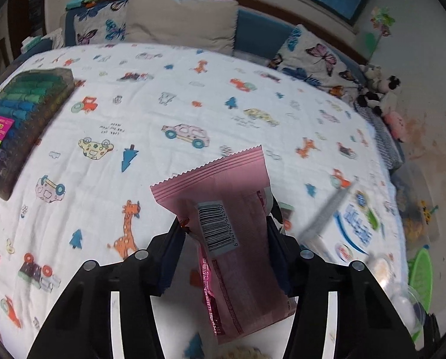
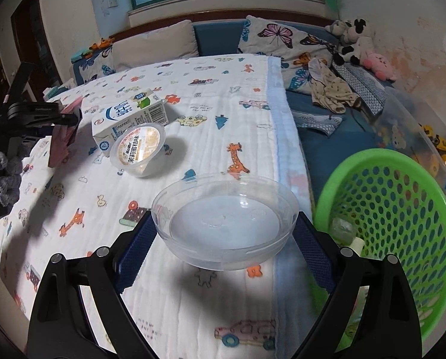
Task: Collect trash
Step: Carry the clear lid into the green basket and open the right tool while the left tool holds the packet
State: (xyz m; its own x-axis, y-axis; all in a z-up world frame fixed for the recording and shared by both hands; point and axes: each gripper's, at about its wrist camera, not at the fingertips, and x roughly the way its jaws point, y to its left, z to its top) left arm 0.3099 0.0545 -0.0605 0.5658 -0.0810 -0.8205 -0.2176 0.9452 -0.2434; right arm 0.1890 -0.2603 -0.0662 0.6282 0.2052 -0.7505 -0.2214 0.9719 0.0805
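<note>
Wrapper (image 1: pixel 223 224), light and crinkly, pinched mid-body by left gripper (image 1: pixel 226 224); right gripper (image 2: pixel 223 233) clamps the brittle clear bowl (image 2: pixel 224 224) rim-to-rim.

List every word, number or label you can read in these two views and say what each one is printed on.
"6 947929 624150": barcode digits on the pink snack wrapper between the left gripper's fingers.
"茉莉蜜桔味": lid of the jelly cup on the bed.
Milk carton: large blue characters and small print, too tilted and blurred to read.
Box of coloured rolls: pink and green label, too blurred.
Bedsheet: small handwritten-style words, unreadable.
</note>
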